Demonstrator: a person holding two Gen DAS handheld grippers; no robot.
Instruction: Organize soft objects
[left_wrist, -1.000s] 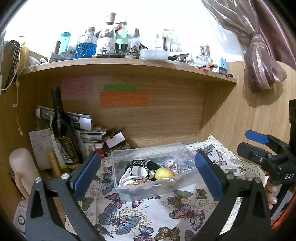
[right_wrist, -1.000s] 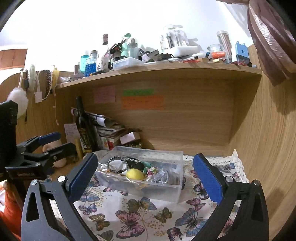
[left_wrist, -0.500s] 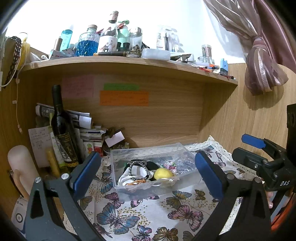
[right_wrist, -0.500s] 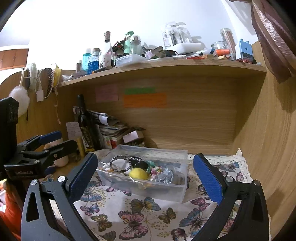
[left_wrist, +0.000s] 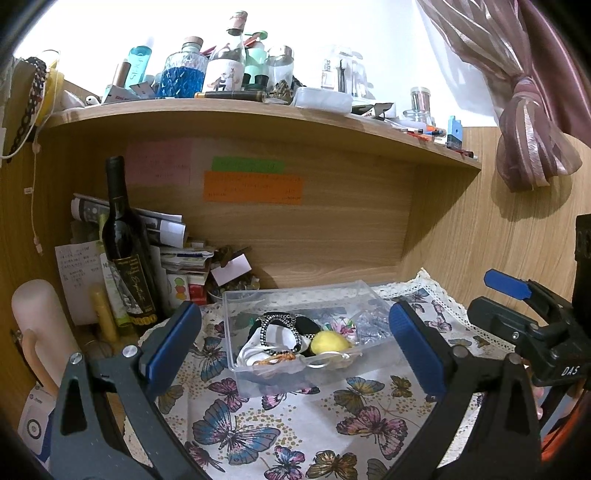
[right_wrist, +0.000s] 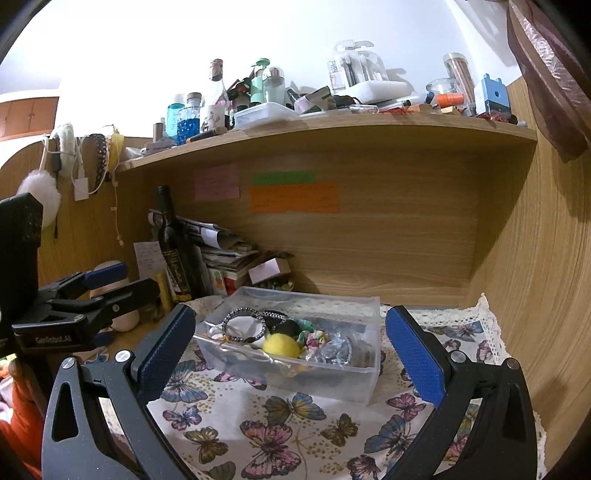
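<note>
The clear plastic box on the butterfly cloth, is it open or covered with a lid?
Open: the clear plastic box shows no lid, and the yellow ball lies exposed inside.

A white lace-edged cloth (left_wrist: 295, 435) carries multicoloured butterflies; a clear plastic box (left_wrist: 373, 349) holds a yellow soft ball (left_wrist: 330, 342).

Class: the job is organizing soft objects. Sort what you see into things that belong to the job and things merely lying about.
Job:
clear box
yellow ball
beaded hair bands
floral scrunchie
left hand-held gripper, open
right hand-held gripper, open

Lying about:
wine bottle
paper stack
sticky notes
shelf bottles
curtain
</note>
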